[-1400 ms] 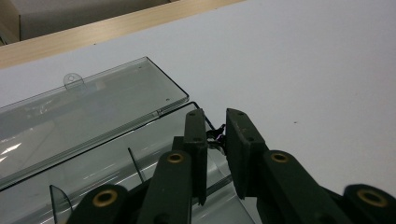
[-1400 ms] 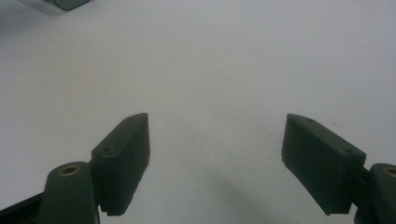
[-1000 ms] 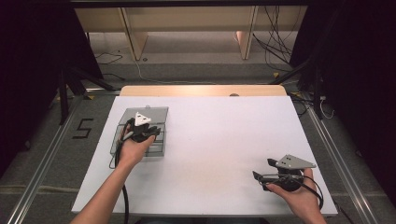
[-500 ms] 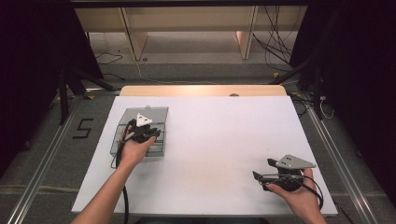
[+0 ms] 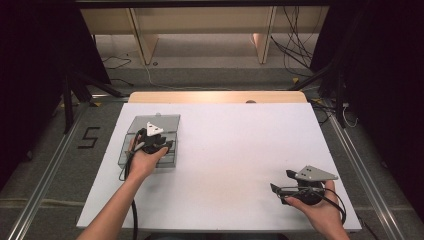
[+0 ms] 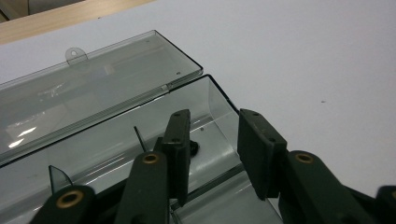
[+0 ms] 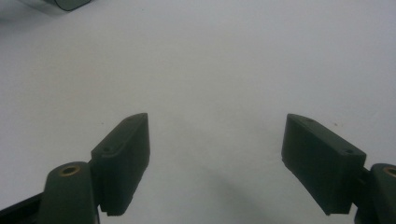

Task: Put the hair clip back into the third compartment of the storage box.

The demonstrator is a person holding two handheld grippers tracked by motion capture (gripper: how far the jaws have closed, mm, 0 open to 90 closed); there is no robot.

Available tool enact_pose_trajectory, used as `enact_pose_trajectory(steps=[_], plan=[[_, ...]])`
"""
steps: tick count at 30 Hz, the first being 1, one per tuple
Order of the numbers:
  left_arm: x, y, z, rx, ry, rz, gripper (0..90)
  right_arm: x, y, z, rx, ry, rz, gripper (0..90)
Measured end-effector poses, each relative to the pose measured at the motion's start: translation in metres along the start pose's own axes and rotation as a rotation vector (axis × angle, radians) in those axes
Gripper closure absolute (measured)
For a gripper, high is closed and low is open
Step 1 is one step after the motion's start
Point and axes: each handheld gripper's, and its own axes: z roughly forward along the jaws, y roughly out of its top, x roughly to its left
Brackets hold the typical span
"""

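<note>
A clear grey plastic box [image 5: 170, 157] lies open at the left of the white table [image 5: 235, 140], its lid [image 6: 93, 84] folded flat on the far side. My left gripper [image 5: 151, 140] hangs over the box. In the left gripper view the gripper [image 6: 215, 140] is open: one jaw is down inside the base, the other stands over the end wall [image 6: 219, 100]. A small dark speck [image 6: 194, 148] sits in the base beside the inner jaw. My right gripper [image 5: 281, 181] rests near the front right, open wide [image 7: 233, 149] over bare table.
A wooden strip [image 5: 215, 96] borders the table's far edge. Metal rails run along both sides on the floor, and cables lie behind. A corner of the box [image 7: 70, 3] shows far off in the right gripper view.
</note>
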Motion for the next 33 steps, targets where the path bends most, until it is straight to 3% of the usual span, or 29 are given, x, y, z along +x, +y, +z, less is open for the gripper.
enact_pose_trajectory(steps=[10, 19, 25, 33], plan=[[-0.004, 0.004, -0.011, -0.014, 0.011, -0.031, 50.5, 0.000, 0.000, 0.000, -0.001, 0.001, 0.001, 24.5], [-0.010, 0.006, -0.021, -0.004, -0.010, -0.004, 40.7, 0.000, 0.000, -0.001, -0.001, 0.002, 0.000, 24.4], [-0.012, 0.004, -0.026, -0.010, -0.032, -0.040, 31.2, 0.000, 0.000, -0.002, -0.002, 0.000, 0.001, 24.4], [-0.018, 0.000, -0.035, -0.018, -0.061, -0.001, 25.6, -0.001, 0.000, -0.002, -0.006, -0.001, 0.001, 24.2]])
